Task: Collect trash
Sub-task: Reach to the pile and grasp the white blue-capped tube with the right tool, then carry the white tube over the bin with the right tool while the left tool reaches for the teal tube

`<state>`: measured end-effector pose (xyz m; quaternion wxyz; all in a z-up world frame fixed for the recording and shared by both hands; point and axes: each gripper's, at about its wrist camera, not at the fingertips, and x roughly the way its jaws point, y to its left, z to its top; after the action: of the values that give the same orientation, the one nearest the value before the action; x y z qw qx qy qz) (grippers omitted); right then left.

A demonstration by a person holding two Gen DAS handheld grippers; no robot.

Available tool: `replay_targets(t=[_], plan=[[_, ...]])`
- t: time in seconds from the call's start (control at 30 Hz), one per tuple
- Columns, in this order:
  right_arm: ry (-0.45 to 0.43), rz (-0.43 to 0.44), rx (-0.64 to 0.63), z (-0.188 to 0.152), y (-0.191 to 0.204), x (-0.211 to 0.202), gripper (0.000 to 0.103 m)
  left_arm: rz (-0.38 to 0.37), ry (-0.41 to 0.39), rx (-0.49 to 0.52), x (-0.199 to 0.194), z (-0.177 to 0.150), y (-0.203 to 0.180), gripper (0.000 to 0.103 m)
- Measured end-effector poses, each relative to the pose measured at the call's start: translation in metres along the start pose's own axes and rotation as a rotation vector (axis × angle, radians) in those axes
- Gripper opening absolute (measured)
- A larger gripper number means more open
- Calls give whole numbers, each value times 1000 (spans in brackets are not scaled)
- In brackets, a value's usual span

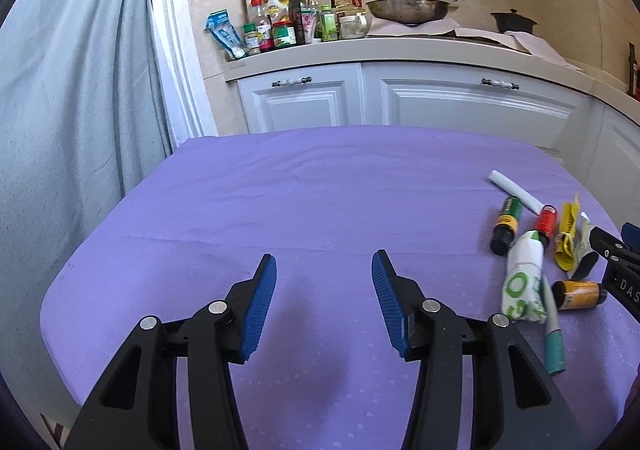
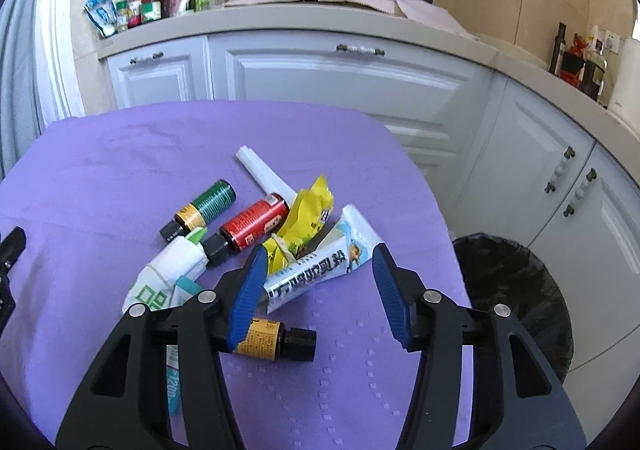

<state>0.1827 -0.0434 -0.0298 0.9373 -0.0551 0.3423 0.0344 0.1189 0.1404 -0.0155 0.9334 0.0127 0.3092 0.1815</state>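
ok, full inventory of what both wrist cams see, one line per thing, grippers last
small bottles: 3 (green, red, orange labels), black caps, lying in the pile on the cloth
white tube: 1, white, far end of pile
yellow wrapper: 1, crumpled, pile centre
white-blue wrapper: 1, beside the yellow one, in front of the right gripper
white-green pack: 1, near side of pile
teal pen: 1, nearest edge of pile
purple cloth: 1, covers table
trash bin: 1, black liner, on the floor to the right of the table
pan: 1, metal, on the counter
condiment bottles: many, mixed colours, counter corner
left gripper: open, over bare cloth
right gripper: open, over pile, holding nothing
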Motion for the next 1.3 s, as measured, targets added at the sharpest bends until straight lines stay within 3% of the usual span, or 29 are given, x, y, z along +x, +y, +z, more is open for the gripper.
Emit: replay_targets(t=[0.17, 0.27, 0.53, 0.77, 1.07, 1.3], plan=[[36, 2, 13, -3, -2, 8, 50, 3, 19, -7, 10, 0, 6, 50], [56, 19, 24, -5, -4, 11, 34, -8, 28, -11, 12, -1, 5, 50], [75, 49, 45, -10, -9, 14, 13, -34, 30, 1, 9, -4, -3, 51], [48, 48, 46, -10, -15, 3, 10, -40, 32, 8, 7, -4, -8, 51], [31, -14, 9, -18, -37, -14, 9, -65, 24, 39, -5, -6, -25, 51], [72, 4, 38, -29, -46, -4, 18, -52, 22, 32, -6, -5, -26, 51]])
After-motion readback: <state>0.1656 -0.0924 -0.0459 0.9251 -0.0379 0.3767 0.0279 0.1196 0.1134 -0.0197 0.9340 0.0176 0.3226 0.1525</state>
